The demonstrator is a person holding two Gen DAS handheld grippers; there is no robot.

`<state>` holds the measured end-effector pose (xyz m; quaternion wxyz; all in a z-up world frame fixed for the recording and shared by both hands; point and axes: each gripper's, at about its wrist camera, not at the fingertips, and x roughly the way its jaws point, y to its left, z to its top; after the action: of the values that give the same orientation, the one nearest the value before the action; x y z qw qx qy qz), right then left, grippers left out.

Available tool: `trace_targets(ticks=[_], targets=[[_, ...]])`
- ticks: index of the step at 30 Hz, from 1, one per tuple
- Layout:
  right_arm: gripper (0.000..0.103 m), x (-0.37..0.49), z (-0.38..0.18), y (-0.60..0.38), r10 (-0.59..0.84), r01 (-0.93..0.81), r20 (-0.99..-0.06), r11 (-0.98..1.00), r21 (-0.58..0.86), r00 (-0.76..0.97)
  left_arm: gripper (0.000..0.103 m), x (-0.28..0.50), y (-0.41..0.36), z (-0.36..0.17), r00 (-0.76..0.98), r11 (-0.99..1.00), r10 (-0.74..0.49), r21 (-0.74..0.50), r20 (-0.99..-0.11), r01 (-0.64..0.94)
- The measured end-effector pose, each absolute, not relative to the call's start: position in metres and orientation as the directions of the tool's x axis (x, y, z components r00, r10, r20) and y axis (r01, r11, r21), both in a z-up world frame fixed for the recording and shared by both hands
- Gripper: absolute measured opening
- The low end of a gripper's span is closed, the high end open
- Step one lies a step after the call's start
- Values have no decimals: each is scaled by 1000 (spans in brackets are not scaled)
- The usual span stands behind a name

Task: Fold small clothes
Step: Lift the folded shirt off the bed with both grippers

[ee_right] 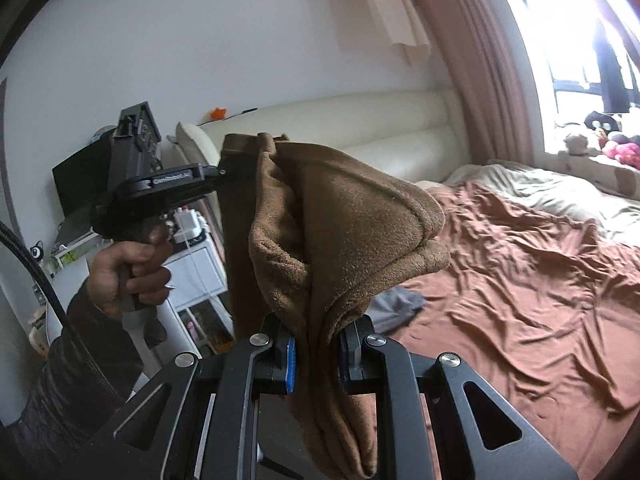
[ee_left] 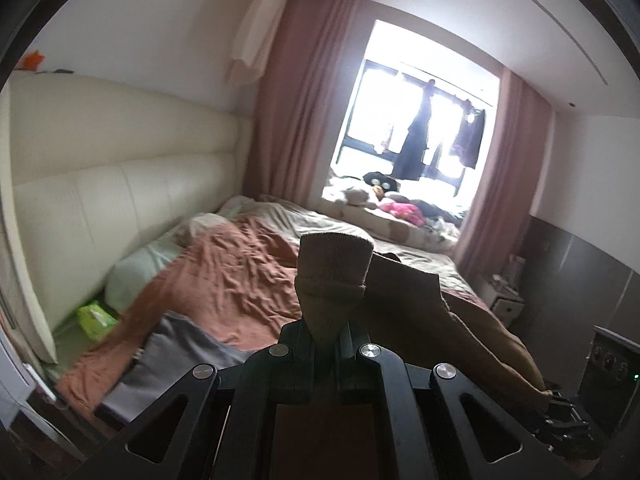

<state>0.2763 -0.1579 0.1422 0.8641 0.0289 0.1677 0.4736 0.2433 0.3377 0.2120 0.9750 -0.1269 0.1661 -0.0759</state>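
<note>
Right wrist view: fuzzy brown garment (ee_right: 340,216) hangs bunched.

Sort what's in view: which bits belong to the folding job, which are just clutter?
Job:
- brown garment, held up off the bed
- left gripper, shut on it
- right gripper, shut on it
- bed, likely the folding surface

Lying about:
- grey cloth
- green tissue pack
- soft toys by the window
- pillow

Rumpled bed (ee_left: 240,272), bright, perhaps overexposed window (ee_left: 420,120)

Left gripper (ee_left: 324,334) fingers clamped; right gripper (ee_right: 316,354) fingers clamped.
</note>
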Motion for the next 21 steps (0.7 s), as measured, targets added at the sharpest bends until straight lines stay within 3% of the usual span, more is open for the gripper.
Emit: trace_targets(ticks=[10, 21], targets=[[12, 305, 136, -93, 859, -860, -291, 480, 173, 421, 6, 237, 431, 193, 947, 955, -78, -296, -312, -19], [12, 338, 122, -14, 894, -909, -329, 376, 181, 305, 6, 240, 494, 171, 923, 944, 77, -269, -378, -189]])
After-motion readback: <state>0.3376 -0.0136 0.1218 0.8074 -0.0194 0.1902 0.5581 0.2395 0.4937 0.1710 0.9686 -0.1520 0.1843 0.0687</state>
